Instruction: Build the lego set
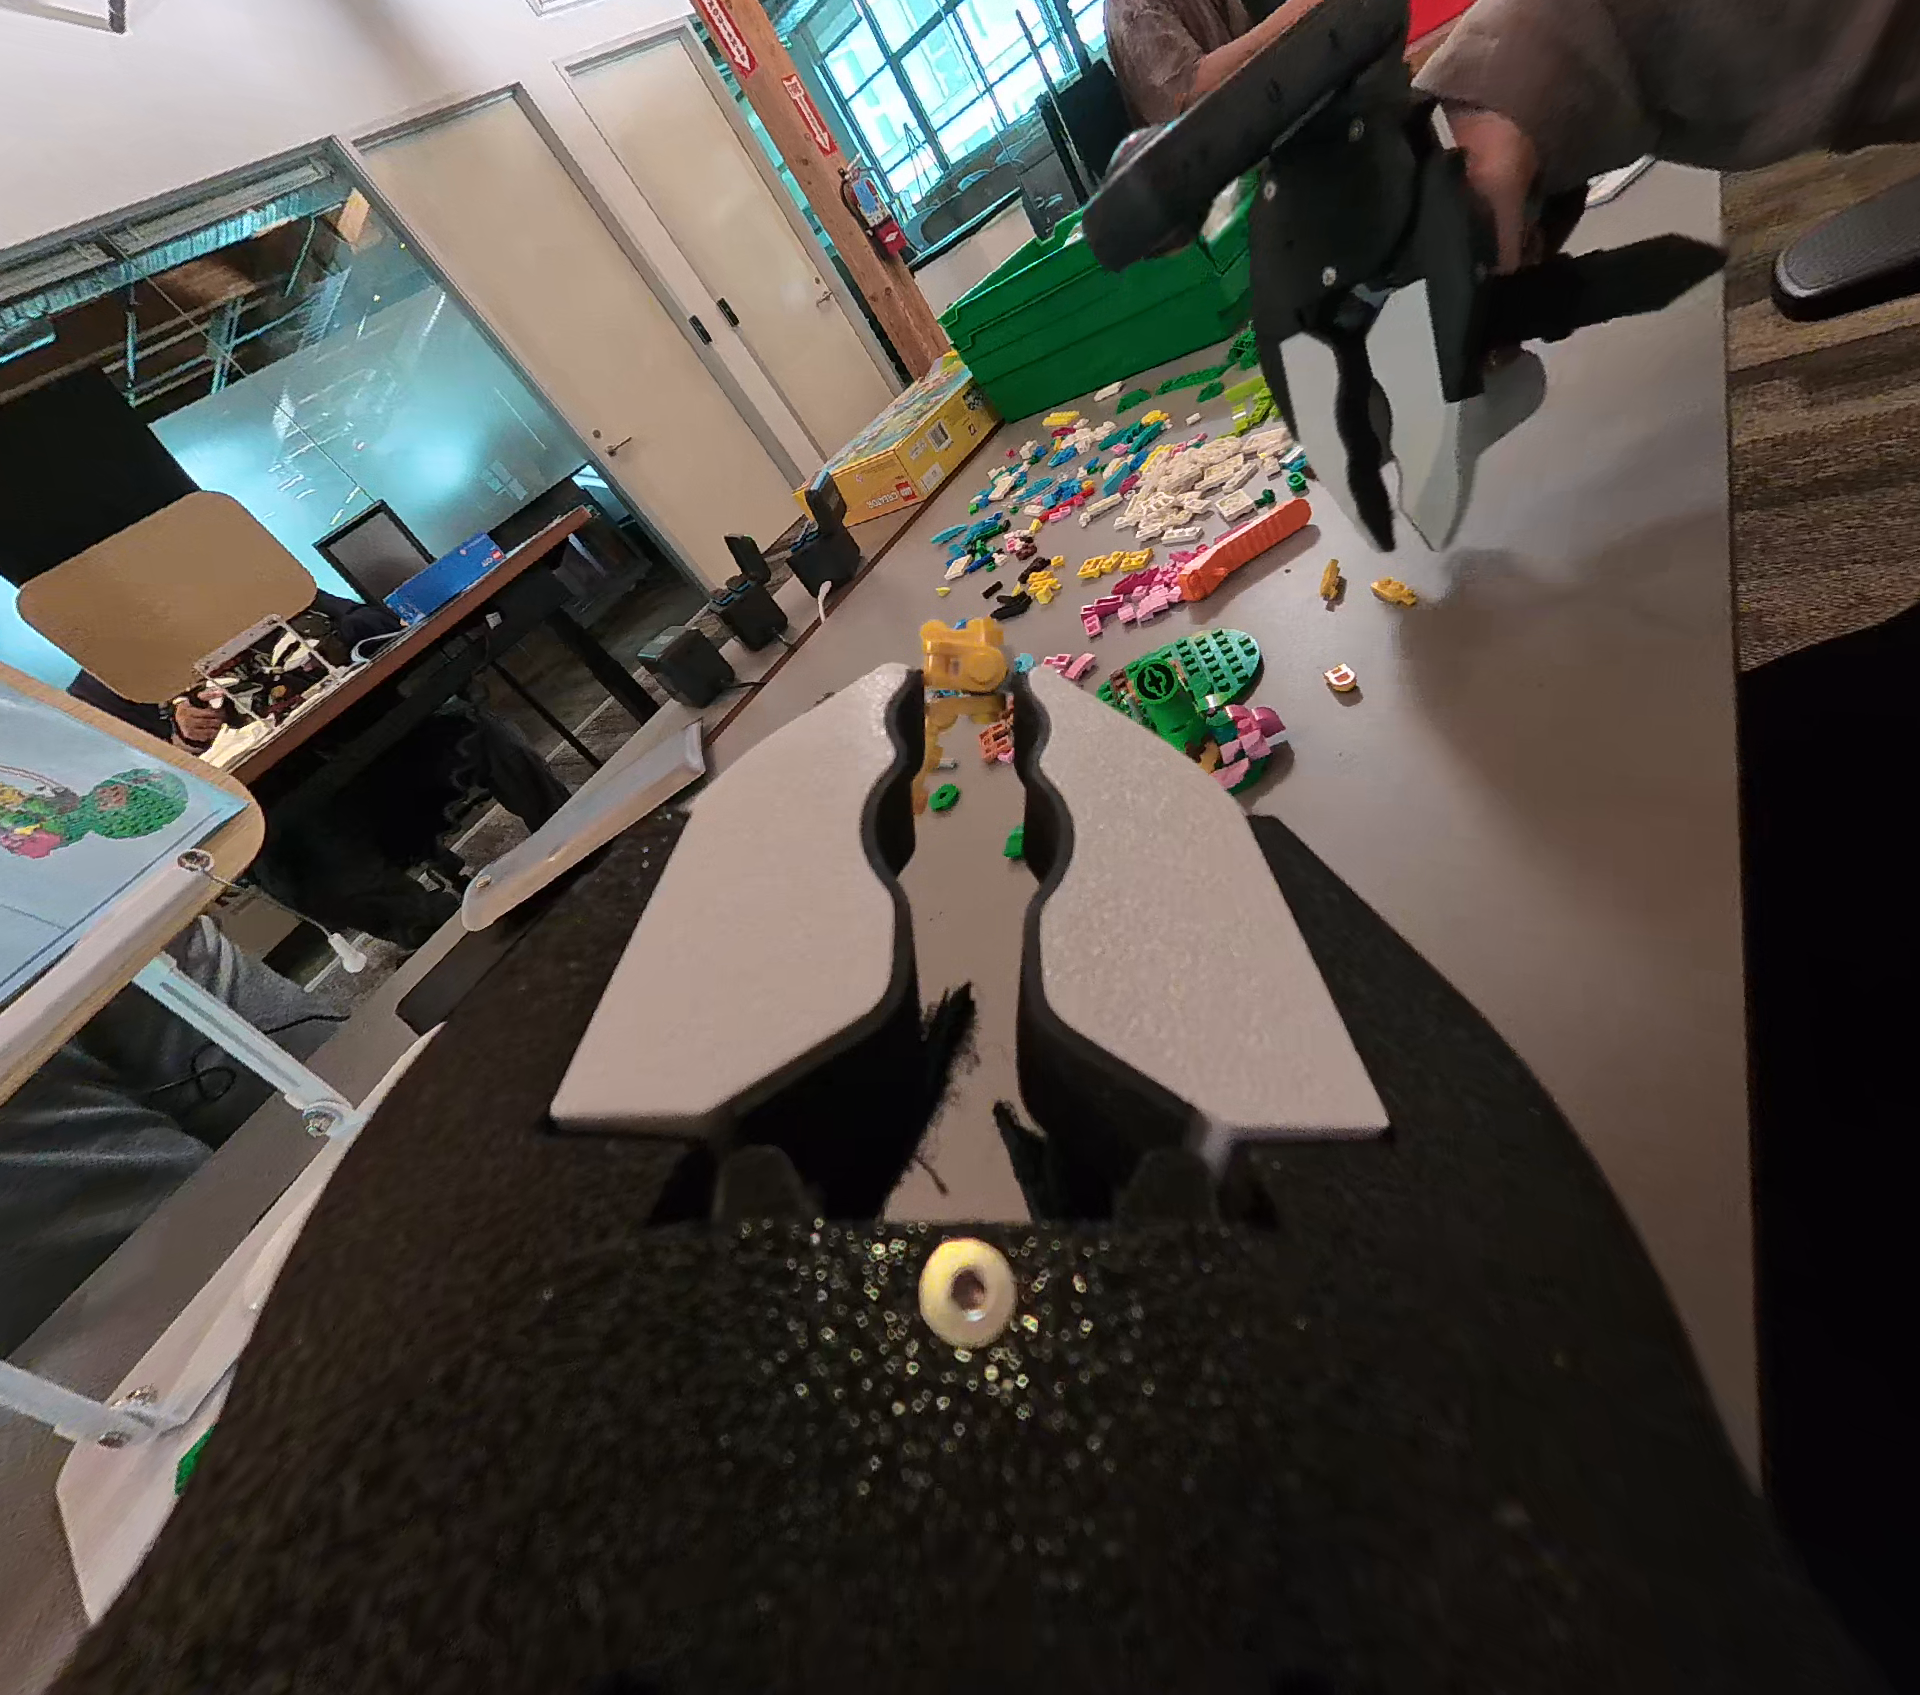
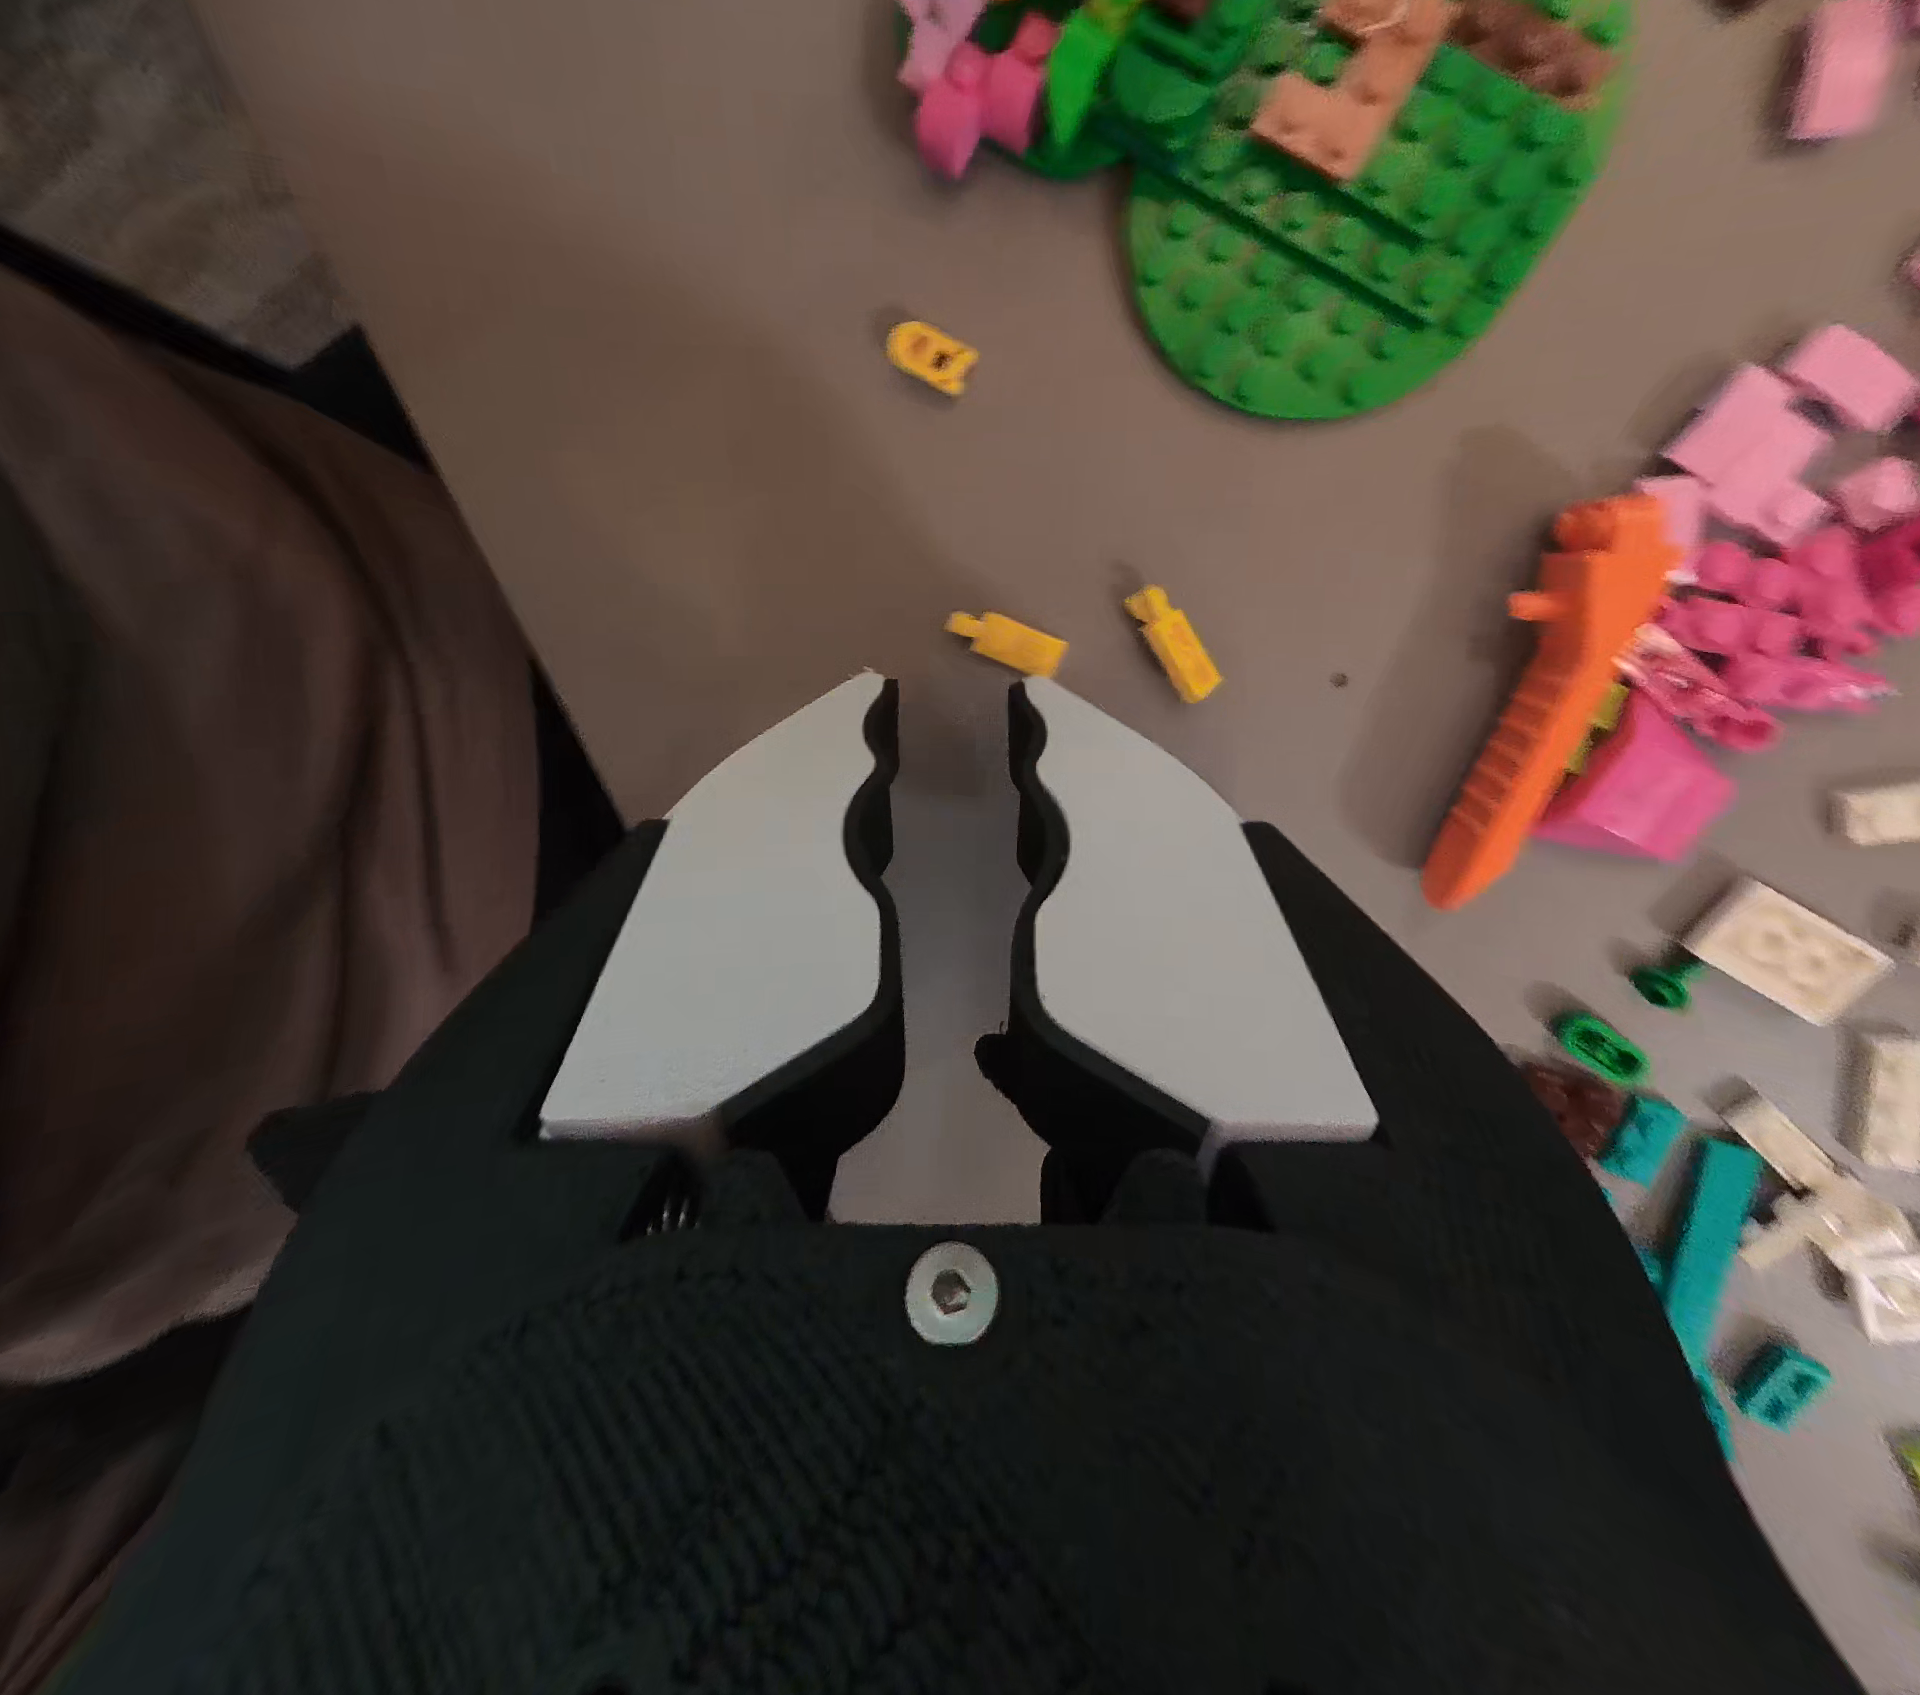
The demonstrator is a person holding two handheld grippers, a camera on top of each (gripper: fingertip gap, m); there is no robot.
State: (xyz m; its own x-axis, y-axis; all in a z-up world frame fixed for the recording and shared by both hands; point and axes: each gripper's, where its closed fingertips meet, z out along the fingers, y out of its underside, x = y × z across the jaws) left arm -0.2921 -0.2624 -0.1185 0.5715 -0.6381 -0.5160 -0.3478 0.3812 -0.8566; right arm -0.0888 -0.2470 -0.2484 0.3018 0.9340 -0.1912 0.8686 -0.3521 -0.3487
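My left gripper (image 1: 966,681) is shut on a small yellow lego assembly (image 1: 961,653), held at the fingertips above the grey table. A green baseplate with a partial build (image 1: 1195,669) lies just right of it and also shows in the right wrist view (image 2: 1371,191). My right gripper (image 2: 954,689) is open and empty. It hovers just above two small yellow pieces (image 2: 1006,643) (image 2: 1174,643) on the table. It shows in the left wrist view (image 1: 1403,533), held by a hand. A third small yellow piece (image 2: 930,359) lies nearer the baseplate.
An orange brick separator (image 2: 1558,689) lies beside pink pieces (image 2: 1756,450). Loose white, teal and pink bricks (image 1: 1143,471) spread behind. Green bins (image 1: 1091,315) and a yellow box (image 1: 904,461) stand at the back. An instruction booklet (image 1: 83,804) is at left. The table edge (image 1: 1730,502) runs along the right. Some 25 centimeters of space lies between my two pairs of fingers.
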